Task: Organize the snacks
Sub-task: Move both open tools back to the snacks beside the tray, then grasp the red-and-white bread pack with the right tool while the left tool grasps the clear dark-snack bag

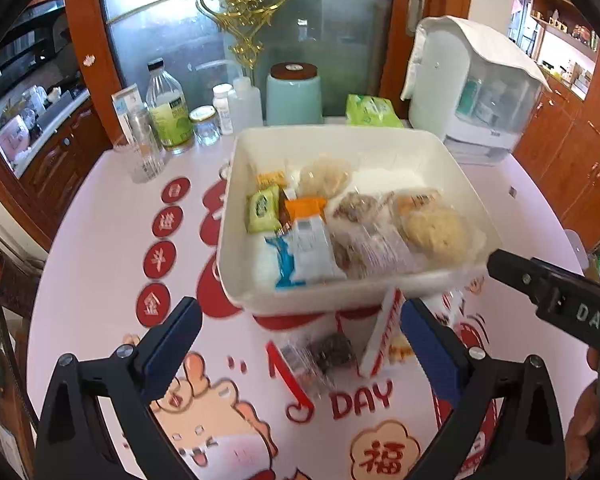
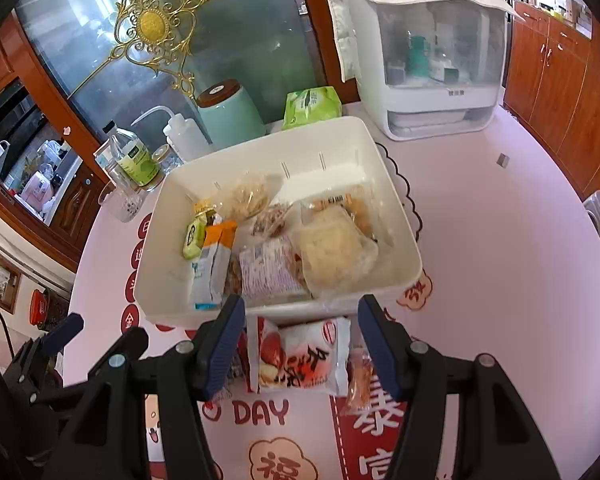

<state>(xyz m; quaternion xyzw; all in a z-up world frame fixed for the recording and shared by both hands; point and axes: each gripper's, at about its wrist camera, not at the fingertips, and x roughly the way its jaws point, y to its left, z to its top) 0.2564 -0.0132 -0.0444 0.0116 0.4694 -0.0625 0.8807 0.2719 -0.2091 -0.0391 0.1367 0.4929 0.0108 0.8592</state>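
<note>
A white bin (image 1: 236, 264) (image 2: 172, 312) in the middle of the table holds several wrapped snacks. In front of it lie loose snacks. One is a white-and-red packet (image 2: 300, 360) (image 1: 380, 332). Another is a dark snack in clear wrap (image 1: 324, 356), and a third is an orange snack in clear wrap (image 2: 360, 376). My right gripper (image 2: 300, 306) hovers over the white-and-red packet, jaws partly apart, with gaps on both sides of it. My left gripper (image 1: 300, 306) is wide open above the dark snack, touching nothing. One finger (image 1: 512, 276) of the right gripper shows at the bin's near right corner.
Behind the bin stand bottles and jars (image 1: 168, 112), a mint canister (image 1: 294, 92), a green wipes pack (image 1: 372, 110) and a white countertop cabinet (image 1: 472, 92). The pink printed tablecloth (image 2: 500, 280) is bare to the right. Wooden cupboards ring the table.
</note>
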